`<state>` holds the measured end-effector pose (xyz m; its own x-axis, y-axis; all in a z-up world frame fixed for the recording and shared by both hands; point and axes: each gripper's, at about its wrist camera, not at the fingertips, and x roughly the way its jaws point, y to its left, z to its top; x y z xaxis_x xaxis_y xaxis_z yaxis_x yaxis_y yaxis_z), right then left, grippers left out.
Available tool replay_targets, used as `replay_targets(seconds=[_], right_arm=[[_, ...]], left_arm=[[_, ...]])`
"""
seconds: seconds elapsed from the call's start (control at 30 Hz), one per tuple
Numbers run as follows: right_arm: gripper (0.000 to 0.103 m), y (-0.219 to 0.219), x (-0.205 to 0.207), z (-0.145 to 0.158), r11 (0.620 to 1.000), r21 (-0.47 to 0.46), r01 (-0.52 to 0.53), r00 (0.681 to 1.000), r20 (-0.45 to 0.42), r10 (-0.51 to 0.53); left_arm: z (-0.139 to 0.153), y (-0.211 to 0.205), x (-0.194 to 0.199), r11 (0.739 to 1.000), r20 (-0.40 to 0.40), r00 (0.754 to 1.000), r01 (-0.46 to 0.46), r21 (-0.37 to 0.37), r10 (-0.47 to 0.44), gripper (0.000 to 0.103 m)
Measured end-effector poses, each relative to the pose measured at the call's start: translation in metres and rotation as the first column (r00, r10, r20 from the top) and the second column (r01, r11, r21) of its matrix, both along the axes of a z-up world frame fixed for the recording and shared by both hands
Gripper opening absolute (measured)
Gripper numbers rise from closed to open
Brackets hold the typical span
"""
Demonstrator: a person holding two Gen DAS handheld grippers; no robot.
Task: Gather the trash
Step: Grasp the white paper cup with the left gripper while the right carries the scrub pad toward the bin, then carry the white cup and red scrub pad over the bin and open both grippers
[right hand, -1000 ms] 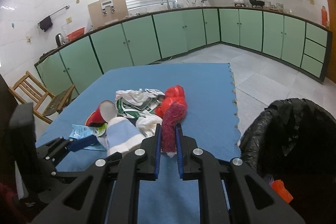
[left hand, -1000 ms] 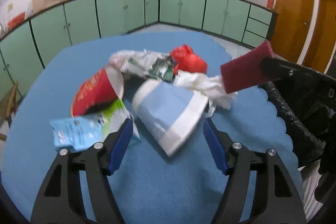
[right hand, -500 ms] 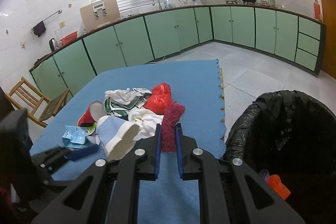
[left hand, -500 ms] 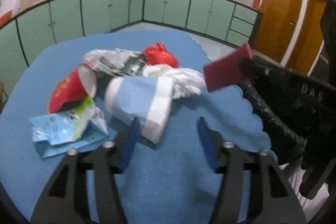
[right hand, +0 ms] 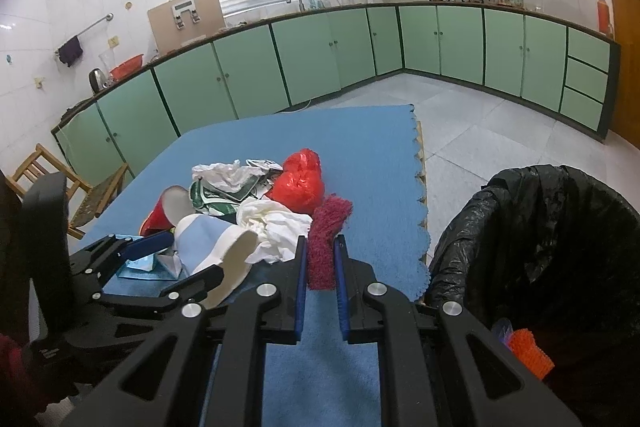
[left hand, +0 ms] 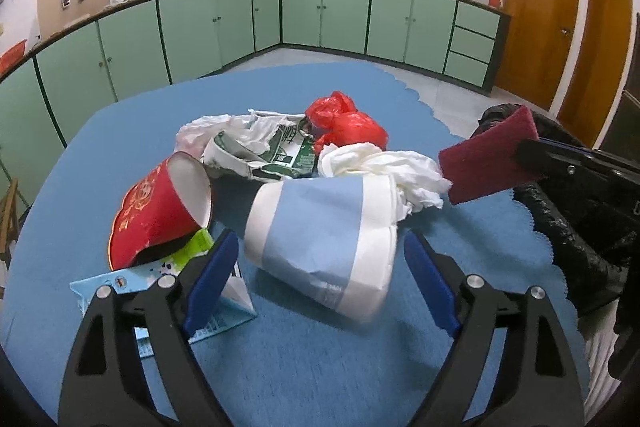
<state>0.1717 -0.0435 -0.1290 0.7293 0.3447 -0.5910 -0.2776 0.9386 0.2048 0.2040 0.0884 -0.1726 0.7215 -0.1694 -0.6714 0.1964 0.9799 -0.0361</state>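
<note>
We're pinching the maroon scouring pad (right hand: 325,239) in right tongs (right hand: 321,259); left tongs (left hand: 320,263) spread, straddling blue-white paper cup (left hand: 320,239) mid-frame, risking crushing it.

Legible text: none. Green-and-white wrapper (left hand: 280,151), centre of pile: printed characters, too blurred to read. Red paper cup (left hand: 160,211), left: gold ornament, not readable as text.

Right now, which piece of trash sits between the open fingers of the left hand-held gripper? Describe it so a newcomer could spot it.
On the blue table mat, look at the near edge of the trash pile. There a pale blue paper cup with white bands lies on its side between the left hand-held gripper fingers. Beside it lies a red paper cup, and crumpled white tissue sits behind.
</note>
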Motion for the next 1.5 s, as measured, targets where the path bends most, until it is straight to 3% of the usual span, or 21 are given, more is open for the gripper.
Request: replay_targets(seconds=[0.13, 0.27, 0.43, 0.97, 1.5], right_arm=[[0.013, 0.002, 0.002, -0.001, 1.0, 0.001, -0.001, 1.0, -0.006, 0.001], [0.013, 0.003, 0.002, -0.002, 1.0, 0.0, -0.004, 1.0, -0.01, 0.004], [0.013, 0.004, 0.0, 0.001, 1.0, -0.004, -0.004, 1.0, -0.006, 0.004], [0.013, -0.006, -0.018, 0.031, 1.0, -0.002, -0.002, 0.999, 0.053, 0.002], [0.013, -0.067, -0.046, 0.064, 0.992, -0.012, 0.123, 0.987, 0.102, -0.121]], left_arm=[[-0.006, -0.001, 0.01, 1.0, -0.039, 0.999, -0.001, -0.013, 0.001, 0.083], [-0.008, -0.003, 0.012, 1.0, -0.046, 0.999, 0.006, -0.012, -0.007, 0.076], [0.004, -0.001, 0.0, 1.0, 0.013, 1.0, -0.015, -0.025, 0.016, 0.073], [0.05, -0.003, -0.025, 0.997, 0.084, 0.995, -0.041, -0.058, 0.046, 0.072], [0.082, -0.06, -0.027, 0.994, 0.158, 0.987, 0.057, -0.091, -0.042, 0.072]])
